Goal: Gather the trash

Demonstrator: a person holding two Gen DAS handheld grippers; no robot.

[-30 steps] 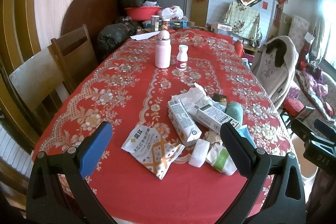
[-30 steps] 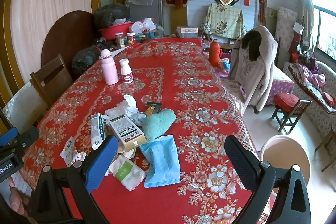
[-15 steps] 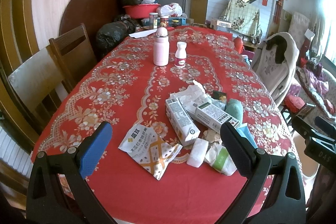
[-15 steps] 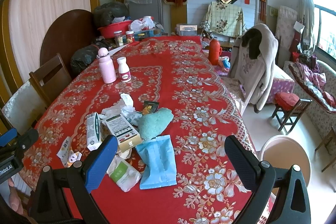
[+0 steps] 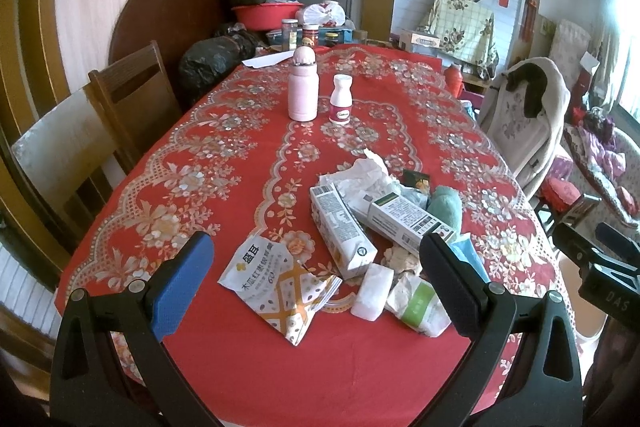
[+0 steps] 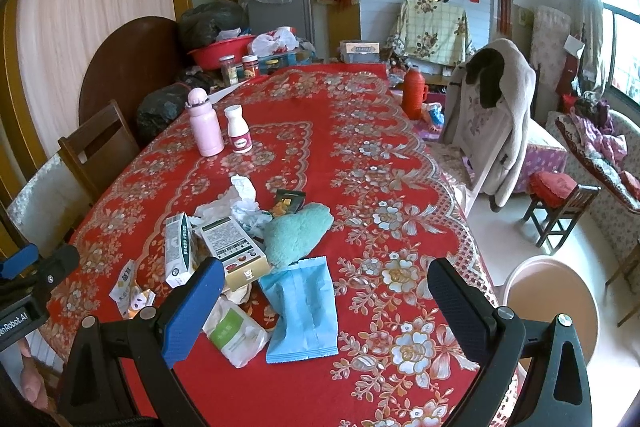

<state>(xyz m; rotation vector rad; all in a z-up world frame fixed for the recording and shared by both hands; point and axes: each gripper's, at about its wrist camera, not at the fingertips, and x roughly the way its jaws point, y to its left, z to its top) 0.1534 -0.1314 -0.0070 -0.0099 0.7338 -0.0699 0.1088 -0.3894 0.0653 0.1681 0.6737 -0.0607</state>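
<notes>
I have moved both grippers a little nearer to the trash pile [image 5: 372, 227]. In the right wrist view the blue packet [image 6: 302, 311] now sits higher and further left between the wide-open fingers; the left view changed very little.

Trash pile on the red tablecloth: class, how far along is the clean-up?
Done: nothing visibly; the blue packet, the torn snack wrapper and the cartons lie on the table. In hand: nothing; the left gripper and right gripper hover with jaws open and empty. Left: the whole pile, presumably into the tan bin.
</notes>
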